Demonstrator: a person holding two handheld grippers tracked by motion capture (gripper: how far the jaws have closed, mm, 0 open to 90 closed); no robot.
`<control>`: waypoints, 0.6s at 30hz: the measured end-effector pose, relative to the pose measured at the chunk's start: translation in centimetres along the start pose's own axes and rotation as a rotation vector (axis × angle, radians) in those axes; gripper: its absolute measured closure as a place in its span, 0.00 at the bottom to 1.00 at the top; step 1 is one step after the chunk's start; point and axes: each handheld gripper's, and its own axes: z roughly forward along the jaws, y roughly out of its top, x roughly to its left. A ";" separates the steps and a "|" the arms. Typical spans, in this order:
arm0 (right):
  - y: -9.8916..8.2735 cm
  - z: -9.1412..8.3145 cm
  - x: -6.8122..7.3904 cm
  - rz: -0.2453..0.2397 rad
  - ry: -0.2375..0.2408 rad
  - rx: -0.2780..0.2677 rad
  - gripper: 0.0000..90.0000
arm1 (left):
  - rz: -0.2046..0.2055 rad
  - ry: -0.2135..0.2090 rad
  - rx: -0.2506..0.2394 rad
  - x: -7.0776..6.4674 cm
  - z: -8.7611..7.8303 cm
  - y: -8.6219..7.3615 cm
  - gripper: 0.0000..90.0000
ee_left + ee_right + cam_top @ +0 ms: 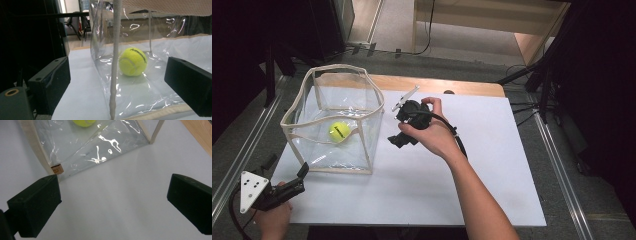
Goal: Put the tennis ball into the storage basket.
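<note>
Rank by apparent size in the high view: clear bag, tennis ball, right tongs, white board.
1. white board
2. clear bag
3. right tongs, nearer the camera, so likely flattered
4. tennis ball

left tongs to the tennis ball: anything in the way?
Yes. In the left gripper view the clear bag's wall and its pale corner seam stand between the open left tongs and the tennis ball, which sits inside the bag.

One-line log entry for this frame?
left gripper: open, at near corner of clear bag | right gripper: open, beside bag, over white table | tennis ball: inside bag
</note>
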 end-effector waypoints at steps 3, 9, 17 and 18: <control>-0.7 0.1 0.0 0.008 -0.003 -0.011 0.00 | 0.001 0.000 0.002 0.0 0.0 0.0 0.08; -2.1 0.0 0.3 0.011 -0.017 -0.010 0.00 | -0.003 0.001 0.001 0.0 0.0 0.0 0.08; -4.1 0.2 0.4 0.020 -0.021 -0.024 0.00 | 0.002 0.002 0.002 0.0 0.0 0.0 0.08; -4.3 0.2 0.5 0.026 -0.025 -0.025 0.00 | 0.001 0.003 0.002 -0.1 0.0 0.0 0.08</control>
